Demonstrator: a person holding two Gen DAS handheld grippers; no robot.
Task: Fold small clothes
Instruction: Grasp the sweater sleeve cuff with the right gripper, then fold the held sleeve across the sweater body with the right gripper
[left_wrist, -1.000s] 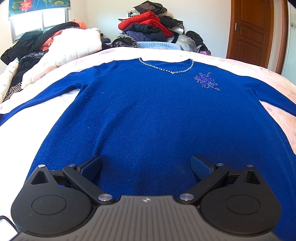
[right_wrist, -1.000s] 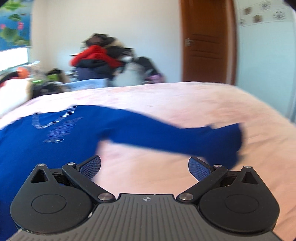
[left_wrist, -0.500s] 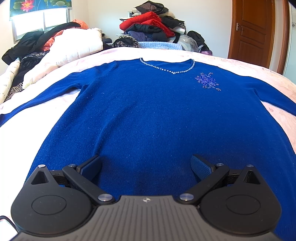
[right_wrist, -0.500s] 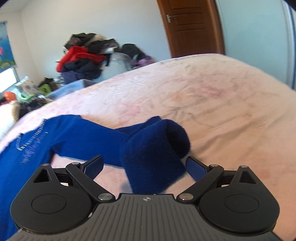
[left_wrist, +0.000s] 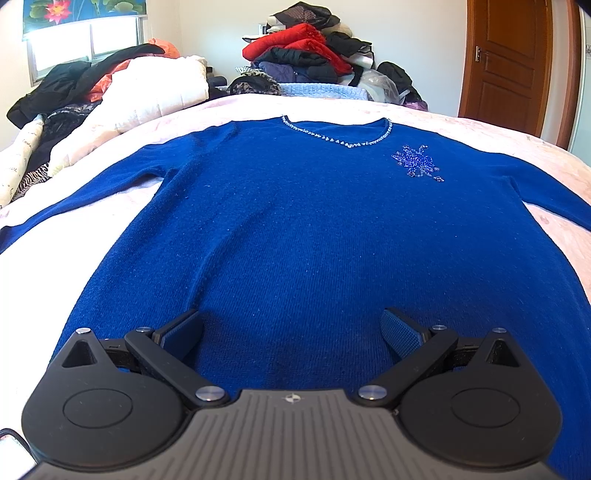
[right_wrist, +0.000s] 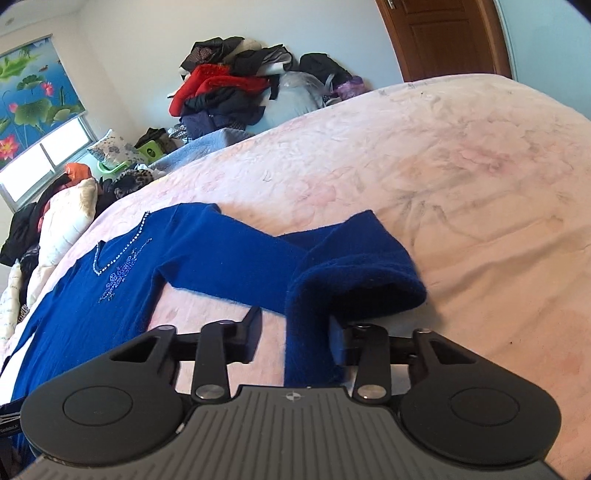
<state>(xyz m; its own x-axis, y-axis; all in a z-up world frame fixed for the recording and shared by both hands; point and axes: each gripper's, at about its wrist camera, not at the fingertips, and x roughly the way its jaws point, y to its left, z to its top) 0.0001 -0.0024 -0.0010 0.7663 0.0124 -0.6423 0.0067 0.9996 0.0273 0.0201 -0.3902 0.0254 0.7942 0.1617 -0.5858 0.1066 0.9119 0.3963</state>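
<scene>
My left gripper (left_wrist: 291, 330) hangs wide open over the hem of the royal-blue knit sweater with the beaded neckline (left_wrist: 314, 229), which lies flat on the pale pink bedspread (right_wrist: 461, 177). Over by the bed's right side, my right gripper (right_wrist: 293, 332) is closing on the sleeve cuff (right_wrist: 354, 269); one pad isn't touching it yet. I'd want a full pinch before lifting, then carry the sleeve straight across the chest.
</scene>
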